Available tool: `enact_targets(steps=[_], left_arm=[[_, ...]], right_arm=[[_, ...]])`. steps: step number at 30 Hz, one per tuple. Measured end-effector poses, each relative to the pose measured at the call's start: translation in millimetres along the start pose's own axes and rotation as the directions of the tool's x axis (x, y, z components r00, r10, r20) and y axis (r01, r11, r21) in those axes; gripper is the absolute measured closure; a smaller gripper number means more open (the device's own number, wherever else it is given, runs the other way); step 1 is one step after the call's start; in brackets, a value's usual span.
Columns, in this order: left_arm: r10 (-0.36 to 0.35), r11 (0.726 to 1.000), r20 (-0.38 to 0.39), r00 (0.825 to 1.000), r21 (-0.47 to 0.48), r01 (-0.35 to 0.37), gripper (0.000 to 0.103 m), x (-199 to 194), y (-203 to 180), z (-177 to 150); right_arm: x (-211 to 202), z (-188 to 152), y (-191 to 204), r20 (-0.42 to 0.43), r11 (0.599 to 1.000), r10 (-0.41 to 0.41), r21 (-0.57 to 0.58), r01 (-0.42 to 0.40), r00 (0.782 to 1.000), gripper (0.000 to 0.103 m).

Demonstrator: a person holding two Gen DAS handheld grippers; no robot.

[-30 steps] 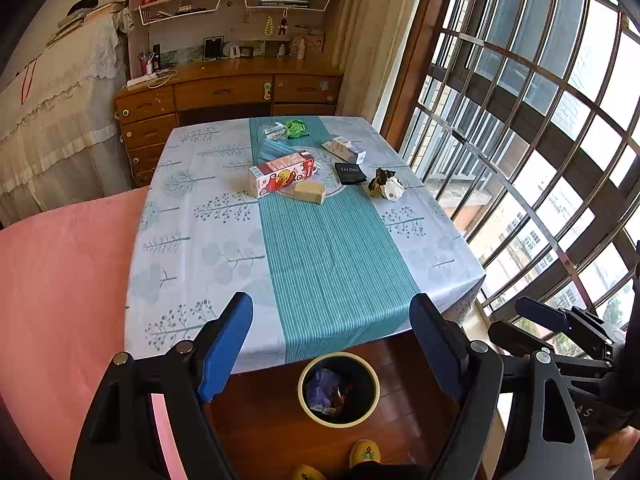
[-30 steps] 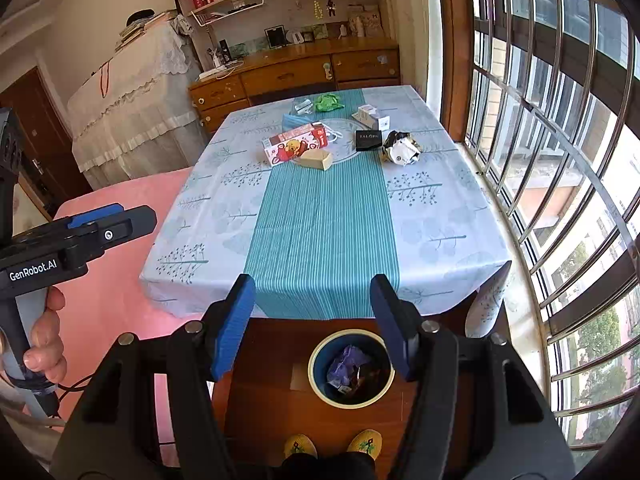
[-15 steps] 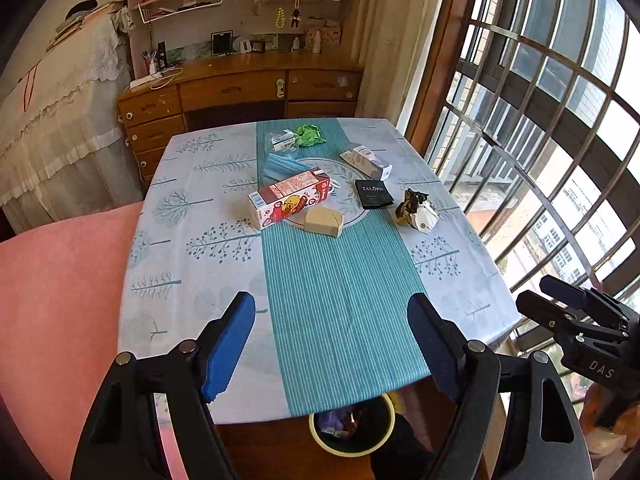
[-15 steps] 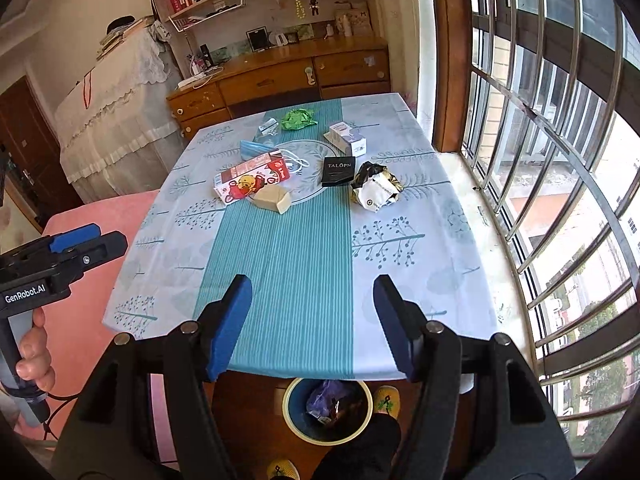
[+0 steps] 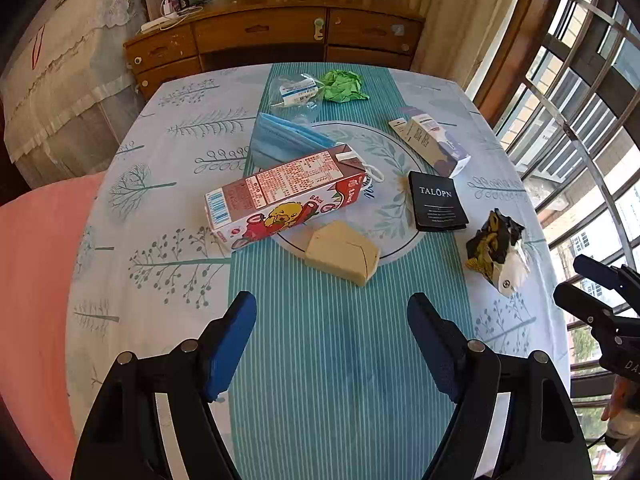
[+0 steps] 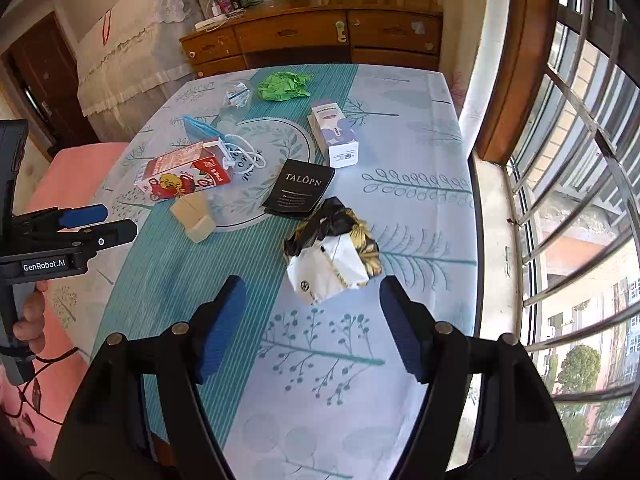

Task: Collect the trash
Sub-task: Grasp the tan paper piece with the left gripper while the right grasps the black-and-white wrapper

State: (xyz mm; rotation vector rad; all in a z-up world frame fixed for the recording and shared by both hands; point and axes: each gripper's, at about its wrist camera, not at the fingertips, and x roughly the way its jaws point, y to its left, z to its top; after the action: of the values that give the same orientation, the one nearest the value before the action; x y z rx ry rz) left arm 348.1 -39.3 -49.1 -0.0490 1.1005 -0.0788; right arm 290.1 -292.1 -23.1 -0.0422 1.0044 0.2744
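Now right gripper (image 6: 312, 300) jaws just widening, empty; crumpled wrapper (image 6: 332, 256) just ahead.

Hidden and cut-off parts

The carton (image 5: 286, 196) covered part of the mask (image 5: 286, 140); its small print was unreadable. The right gripper (image 5: 600, 300) was cut by the left view's edge, the desk (image 6: 320, 36) by the top.

Probably a home room, wooden sideboard (image 5: 276, 36), clothed table (image 5: 168, 184), barred window (image 6: 580, 160)
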Motion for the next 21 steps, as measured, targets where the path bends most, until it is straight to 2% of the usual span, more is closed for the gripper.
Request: enact_targets(steps=[4, 10, 21], left_arm=[[-0.002, 1.0, -0.033, 0.999, -0.001, 0.002, 0.023, 34, -3, 15], [0.015, 0.998, -0.075, 0.997, 0.066, -0.01, 0.023, 67, -9, 24], [0.011, 0.999, -0.137, 0.991, 0.054, -0.004, 0.023, 94, -8, 33]], right_arm=[[40, 19, -7, -0.029, 0.999, 0.036, -0.034, -0.036, 0.999, 0.035], [90, 28, -6, -0.089, 0.994, 0.061, -0.081, -0.069, 0.994, 0.035], [110, 21, -5, -0.133, 0.987, 0.071, -0.136, -0.09, 0.989, 0.035]])
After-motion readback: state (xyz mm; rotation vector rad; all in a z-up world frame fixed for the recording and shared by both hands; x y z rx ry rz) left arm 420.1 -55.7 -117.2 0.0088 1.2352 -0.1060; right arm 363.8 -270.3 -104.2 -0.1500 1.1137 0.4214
